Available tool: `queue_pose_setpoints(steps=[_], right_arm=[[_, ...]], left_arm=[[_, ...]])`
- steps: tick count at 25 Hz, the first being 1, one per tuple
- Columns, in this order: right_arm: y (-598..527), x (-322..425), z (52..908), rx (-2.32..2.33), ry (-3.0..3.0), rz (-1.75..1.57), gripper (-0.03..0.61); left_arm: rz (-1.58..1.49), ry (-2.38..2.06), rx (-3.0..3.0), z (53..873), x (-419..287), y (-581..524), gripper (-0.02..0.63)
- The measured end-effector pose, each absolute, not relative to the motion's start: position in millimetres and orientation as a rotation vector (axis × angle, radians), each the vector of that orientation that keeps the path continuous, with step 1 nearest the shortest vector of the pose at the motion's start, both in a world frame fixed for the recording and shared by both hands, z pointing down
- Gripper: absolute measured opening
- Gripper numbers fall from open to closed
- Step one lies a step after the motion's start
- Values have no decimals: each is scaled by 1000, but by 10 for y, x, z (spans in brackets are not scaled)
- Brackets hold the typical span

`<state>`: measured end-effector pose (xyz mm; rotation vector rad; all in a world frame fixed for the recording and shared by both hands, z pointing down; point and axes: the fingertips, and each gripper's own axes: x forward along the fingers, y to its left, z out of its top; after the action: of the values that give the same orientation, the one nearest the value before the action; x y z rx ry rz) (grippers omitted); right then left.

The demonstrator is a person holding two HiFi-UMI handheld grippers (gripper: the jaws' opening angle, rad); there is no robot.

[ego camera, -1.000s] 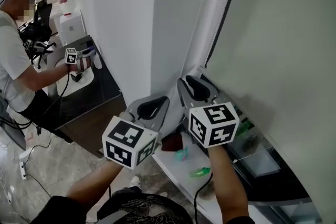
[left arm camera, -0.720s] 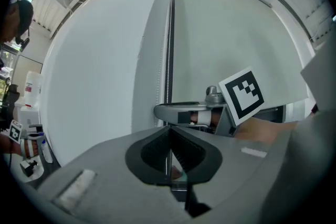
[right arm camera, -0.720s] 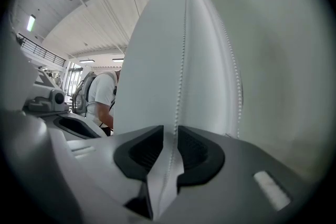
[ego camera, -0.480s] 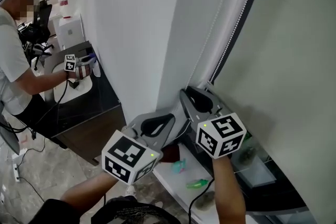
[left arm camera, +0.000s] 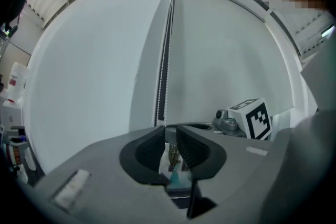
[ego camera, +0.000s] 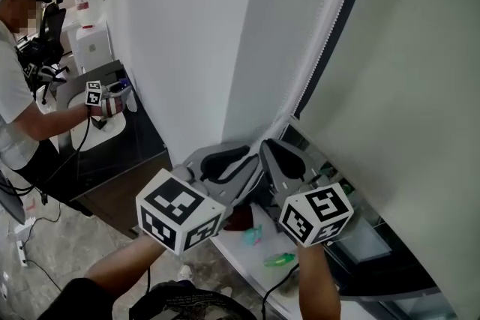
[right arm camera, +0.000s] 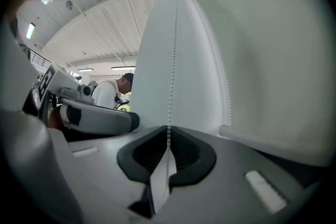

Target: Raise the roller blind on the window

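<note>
Right gripper view: right claw clamps the bead chain beside the roller blind. Left claw is slightly parted, the chain just above its tips.

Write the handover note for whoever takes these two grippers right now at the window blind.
Right gripper: shut on the bead chain, near its lower end.
Left gripper: jaws a little apart, holding nothing; the chain hangs right at its jaw tips.
Blind: down over the window, its bottom bar low, near the right gripper.
Done: chain gripped by one gripper; the blind has not been raised.
Left: pull the chain, probably hand over hand, until the blind is up.
</note>
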<state>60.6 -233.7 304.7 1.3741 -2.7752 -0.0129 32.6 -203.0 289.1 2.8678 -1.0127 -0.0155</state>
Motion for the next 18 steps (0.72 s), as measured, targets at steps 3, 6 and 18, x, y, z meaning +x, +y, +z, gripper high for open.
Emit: queue_pose_setpoints(steps=[3, 6, 18], right_arm=[[-2172, 660, 3015, 1414, -2776, -7, 21], [-2078, 713, 3075, 1417, -2715, -12, 21], [-2015, 899, 3197, 1464, -2628, 43, 21]], left_arm=[[-23, -966, 2925, 2744, 475, -2031, 95], [-19, -933, 2961, 2579, 622, -2094, 98], [33, -945, 3095, 2293, 942, -2232, 58]])
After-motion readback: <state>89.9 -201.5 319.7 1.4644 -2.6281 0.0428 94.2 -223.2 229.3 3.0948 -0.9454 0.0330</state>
